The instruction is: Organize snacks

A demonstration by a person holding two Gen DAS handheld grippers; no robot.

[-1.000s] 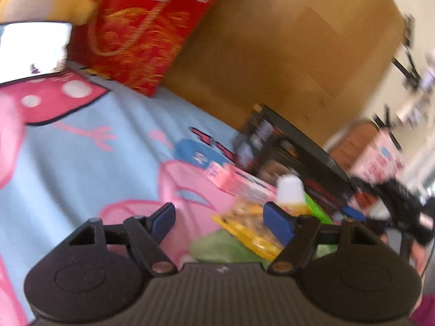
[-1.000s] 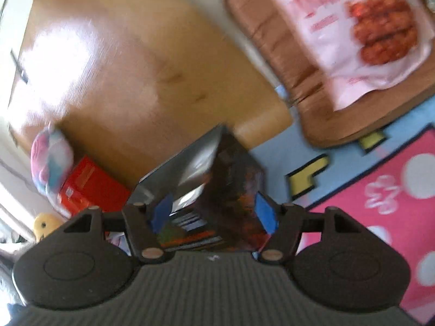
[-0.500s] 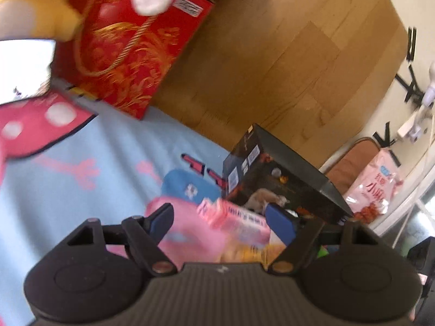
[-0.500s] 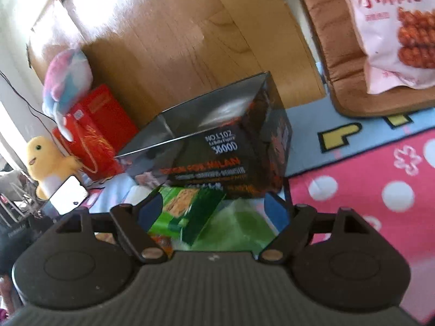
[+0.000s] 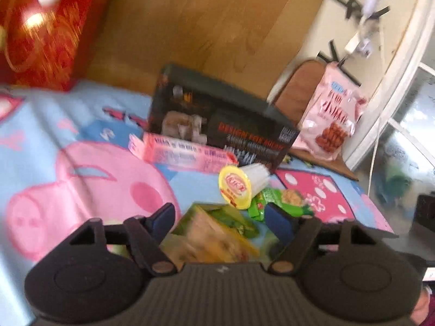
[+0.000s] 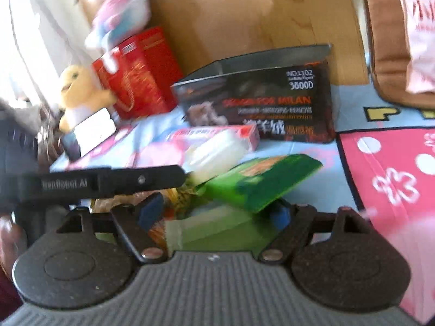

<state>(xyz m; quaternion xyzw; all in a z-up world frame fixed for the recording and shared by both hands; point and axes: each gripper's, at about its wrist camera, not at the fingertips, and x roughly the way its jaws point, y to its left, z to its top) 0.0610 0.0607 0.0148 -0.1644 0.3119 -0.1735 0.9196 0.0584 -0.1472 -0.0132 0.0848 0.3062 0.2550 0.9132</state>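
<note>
Left tool (image 5: 220, 221), spread and empty, hovers nearest the yellow snack packet (image 5: 209, 240) (just ahead, lying crosswise); right tool (image 6: 214, 212) spread too.

Cartoon play mat (image 5: 54, 125), blue and pink, on wood floor (image 5: 206, 21). On the mat: 1 black box (image 5: 244, 125), 1 pink carton (image 5: 185, 154) just before it, 1 tipped yellow-lidded cup (image 5: 239, 187), 1 green packet (image 6: 266, 182), 1 red gift bag (image 6: 138, 81) at the mat's edge.
</note>
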